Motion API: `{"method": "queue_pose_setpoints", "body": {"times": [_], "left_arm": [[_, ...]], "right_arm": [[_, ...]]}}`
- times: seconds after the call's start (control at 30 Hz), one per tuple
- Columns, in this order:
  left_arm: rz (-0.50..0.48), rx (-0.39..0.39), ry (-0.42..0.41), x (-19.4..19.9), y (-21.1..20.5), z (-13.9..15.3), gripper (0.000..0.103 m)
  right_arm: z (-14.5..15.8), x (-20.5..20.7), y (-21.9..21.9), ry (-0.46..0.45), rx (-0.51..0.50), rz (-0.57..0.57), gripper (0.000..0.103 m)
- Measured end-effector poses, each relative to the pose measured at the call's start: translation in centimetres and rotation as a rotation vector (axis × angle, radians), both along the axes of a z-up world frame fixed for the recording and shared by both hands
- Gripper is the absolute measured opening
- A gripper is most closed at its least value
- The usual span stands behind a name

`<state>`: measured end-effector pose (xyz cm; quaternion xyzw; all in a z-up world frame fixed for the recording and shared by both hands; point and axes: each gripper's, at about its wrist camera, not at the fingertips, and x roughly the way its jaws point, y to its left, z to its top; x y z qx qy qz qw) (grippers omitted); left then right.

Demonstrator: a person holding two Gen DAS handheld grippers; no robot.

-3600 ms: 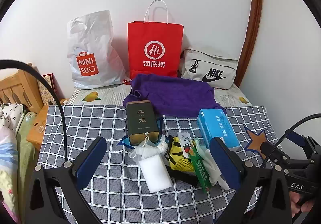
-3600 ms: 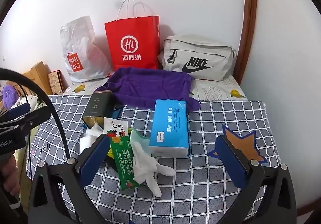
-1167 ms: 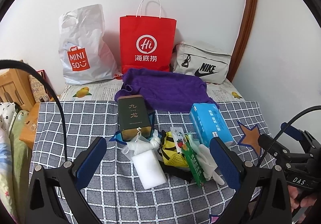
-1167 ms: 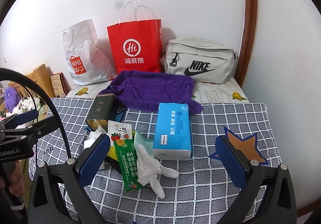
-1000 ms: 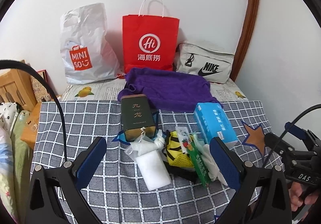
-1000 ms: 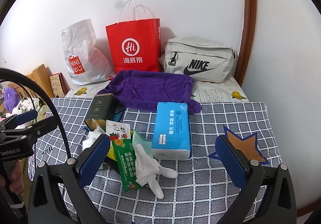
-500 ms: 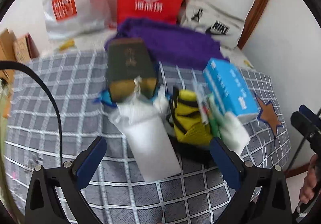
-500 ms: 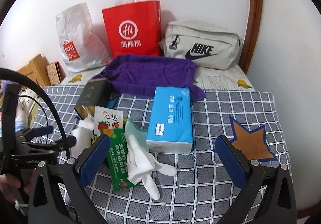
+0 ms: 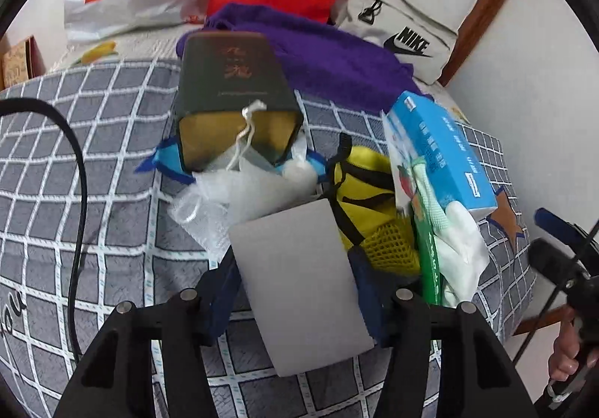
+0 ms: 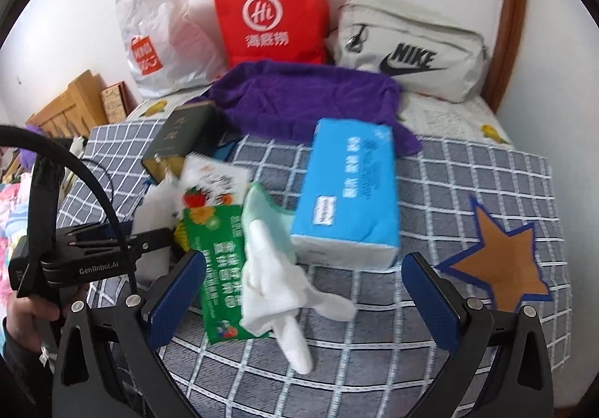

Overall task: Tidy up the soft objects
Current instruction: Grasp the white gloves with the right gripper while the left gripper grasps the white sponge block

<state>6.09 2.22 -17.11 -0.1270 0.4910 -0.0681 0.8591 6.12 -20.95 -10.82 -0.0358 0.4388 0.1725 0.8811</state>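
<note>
A white sponge block [image 9: 299, 287] lies on the checked cloth [image 9: 93, 174], and my left gripper [image 9: 295, 287] is closing on it, with both blue pads against its long sides. Behind it sit a white mesh pouch [image 9: 209, 201], a yellow mesh bag [image 9: 370, 208] and a dark green box [image 9: 234, 73]. My right gripper [image 10: 303, 279] hangs open just above a white glove [image 10: 277, 290]. The glove lies between a green packet [image 10: 217, 257] and a blue tissue pack [image 10: 348, 193]. A purple towel [image 10: 299, 96] is spread further back.
Against the back wall stand a red paper bag [image 10: 269, 14], a white Miniso bag [image 10: 157, 40] and a grey Nike bag [image 10: 411, 47]. Wooden furniture [image 10: 71, 103] is at the left. A white wall and wooden trim [image 10: 509, 25] close the right side.
The left gripper has dropped towards the cloth and its jaws have narrowed around the white sponge. The right gripper has sunk closer to the glove and the tissue pack, still wide.
</note>
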Motion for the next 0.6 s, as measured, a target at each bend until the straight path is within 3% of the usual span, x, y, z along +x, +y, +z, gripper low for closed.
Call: {"method": "queue_pose_setpoints", "body": {"times": [0.17, 0.3, 0.47, 0.5, 0.6], "left_arm": [[-0.015, 0.054, -0.04, -0.2, -0.3, 0.5, 0.055], [-0.001, 0.047, -0.043, -0.3, 0.8, 0.7, 0.055], [0.027, 0.038, -0.052, -0.6, 2.4, 1.0, 0.055], [0.03, 0.038, -0.054, -0.7, 2.6, 1.1, 0.055], [0.035, 0.038, -0.053, -0.7, 3.0, 1.1, 0.055]], "right_arm": [[-1.1, 0.0, 1.9, 0.026, 0.005, 0.074, 0.103], [-2.3, -0.2, 3.3, 0.037, -0.018, 0.125, 0.103], [-4.4, 1.1, 2.8, 0.059, -0.09, 0.072, 0.1], [-4.7, 1.3, 2.5, 0.067, -0.088, 0.06, 0.098], [-6.3, 2.0, 2.1, 0.108, -0.069, 0.071, 0.072]]}}
